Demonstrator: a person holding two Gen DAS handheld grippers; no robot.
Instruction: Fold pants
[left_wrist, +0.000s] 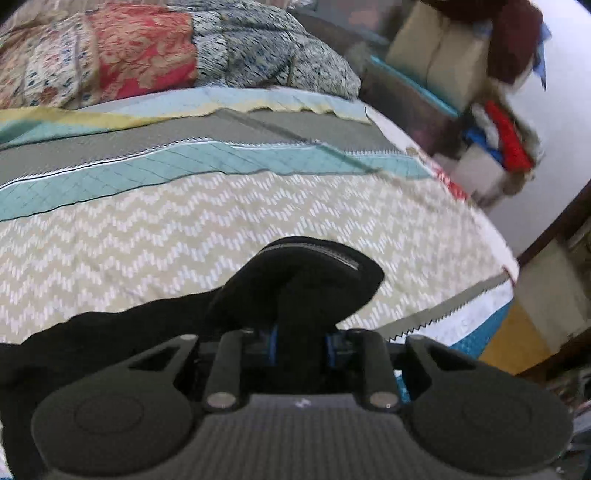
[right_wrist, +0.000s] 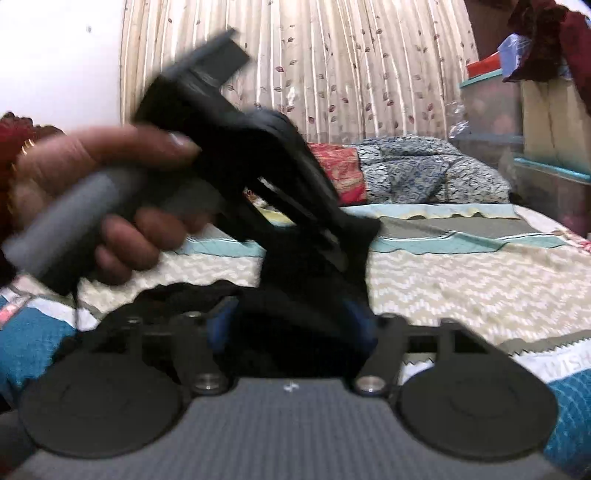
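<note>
A person's hand (right_wrist: 92, 206) is gripping the grey handle of the left tongs (right_wrist: 332, 243) at the left of the right wrist view, blurred, with black pants (right_wrist: 295, 325) trailing from their tip down toward the camera. In the left wrist view those left tongs (left_wrist: 299, 295) are pinching nearly closed on a bunched fold of the pants (left_wrist: 303, 269), the dark cloth rising above the bed (left_wrist: 184, 229) and spilling away to the lower left. The bed is lying under a zigzag-patterned cover with teal and grey bands. The right tongs (right_wrist: 291, 325) are standing fairly wide, black fabric filling the space between the blue-edged fingers (right_wrist: 221, 317), though whether the pads are pressing on it cannot be told. Farther right, a rumpled patchwork quilt (right_wrist: 417, 173) is resting at the head of the bed before a leaf-print curtain (right_wrist: 332, 66), and stacked storage boxes (right_wrist: 491, 107) are crowding the right edge.
</note>
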